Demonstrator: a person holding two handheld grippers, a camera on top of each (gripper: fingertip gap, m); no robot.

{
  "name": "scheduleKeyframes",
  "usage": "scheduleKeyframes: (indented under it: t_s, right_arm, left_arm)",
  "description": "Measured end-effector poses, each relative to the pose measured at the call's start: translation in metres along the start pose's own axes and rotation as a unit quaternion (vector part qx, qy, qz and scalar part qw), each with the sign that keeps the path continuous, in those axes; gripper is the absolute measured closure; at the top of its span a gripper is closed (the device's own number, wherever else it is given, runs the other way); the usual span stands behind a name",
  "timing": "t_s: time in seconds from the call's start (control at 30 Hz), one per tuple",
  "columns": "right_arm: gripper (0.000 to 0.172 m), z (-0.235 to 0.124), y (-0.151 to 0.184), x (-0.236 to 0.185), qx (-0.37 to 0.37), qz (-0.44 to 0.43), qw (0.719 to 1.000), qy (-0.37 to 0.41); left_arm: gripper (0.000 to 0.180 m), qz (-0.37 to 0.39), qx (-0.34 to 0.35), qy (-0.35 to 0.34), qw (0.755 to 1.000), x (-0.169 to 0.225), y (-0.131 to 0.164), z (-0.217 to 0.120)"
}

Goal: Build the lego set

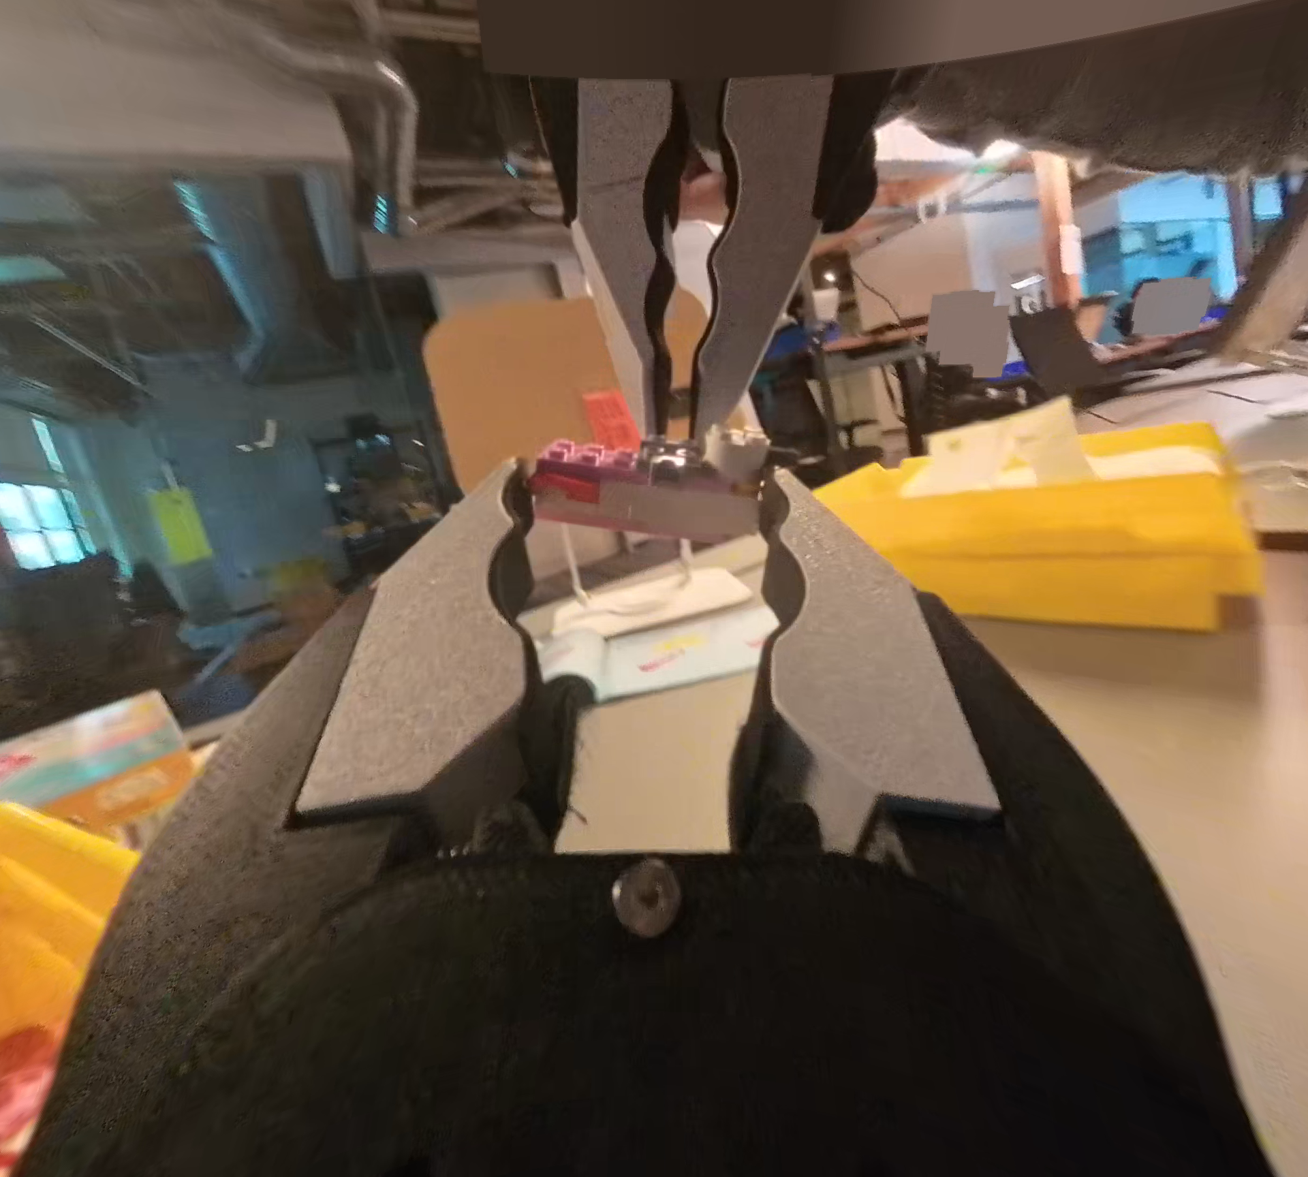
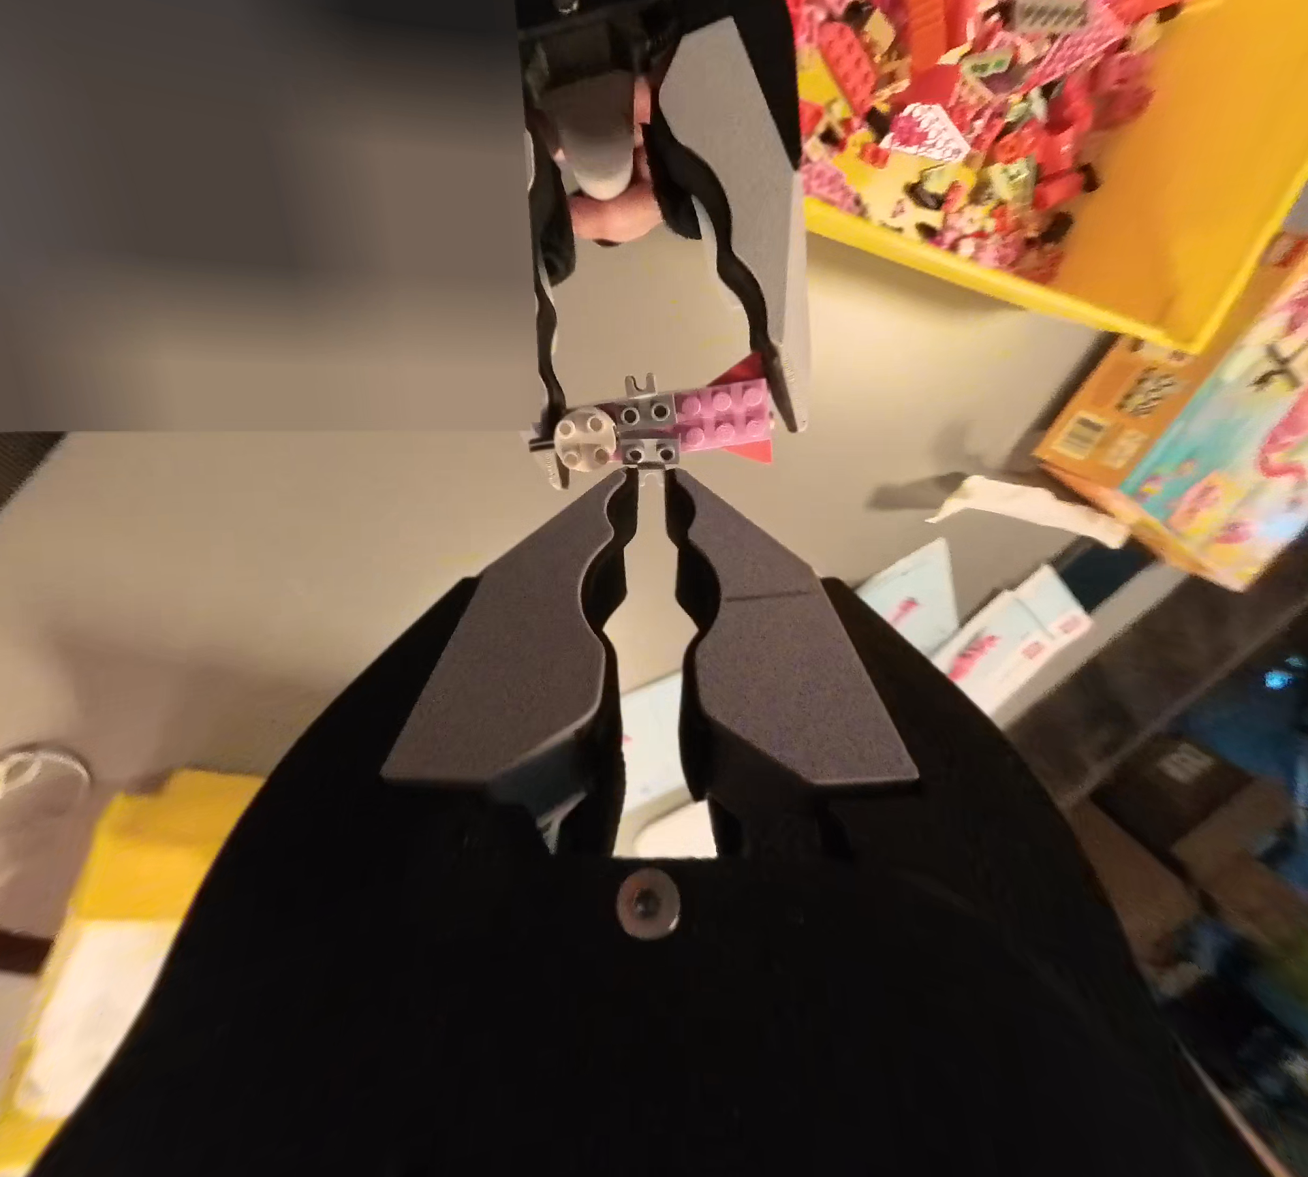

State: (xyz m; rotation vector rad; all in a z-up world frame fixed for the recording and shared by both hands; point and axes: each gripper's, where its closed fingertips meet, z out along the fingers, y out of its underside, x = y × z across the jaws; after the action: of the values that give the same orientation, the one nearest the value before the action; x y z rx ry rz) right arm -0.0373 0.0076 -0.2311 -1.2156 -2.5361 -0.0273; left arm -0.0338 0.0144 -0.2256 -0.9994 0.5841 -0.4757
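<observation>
Blur hides the right gripper's (image 2: 645,479) fingers' contact with the brick model (image 2: 655,428).

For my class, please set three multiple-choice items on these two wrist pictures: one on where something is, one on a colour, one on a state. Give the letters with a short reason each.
1. Where is the heap of loose bricks?
A. in a yellow bin
B. on the floor
C. in a glass jar

2. What colour is the round studded piece on the small brick model?
A. green
B. white
C. blue

3. How is the model held?
A. lying on the table
B. end to end between the left tongs
C. hanging from a string

Answers: A, the heap of loose bricks fills a yellow bin. B, the round studded piece is white. B, the left tongs span the brick model, their fingertips at its two ends above the table.
</observation>
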Motion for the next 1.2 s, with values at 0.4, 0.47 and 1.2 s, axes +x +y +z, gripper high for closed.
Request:
scheduleKeyframes:
  t_s: [0.4, 0.47, 1.2]
  right_arm:
    - [0.166, -0.063, -0.018, 0.056, -0.210, -0.173, 0.962, 0.011]
    - [0.166, -0.066, -0.022, 0.058, -0.226, -0.187, 0.956, 0.009]
    - [0.166, -0.077, -0.049, 0.071, -0.230, -0.193, 0.953, 0.021]
  left_arm:
    - [0.116, 0.066, 0.082, -0.069, 0.992, -0.053, -0.062, 0.026]
    - [0.116, 0.064, 0.095, -0.074, 0.991, -0.055, -0.068, 0.024]
    - [0.116, 0.058, 0.163, -0.105, 0.979, -0.069, -0.097, 0.006]
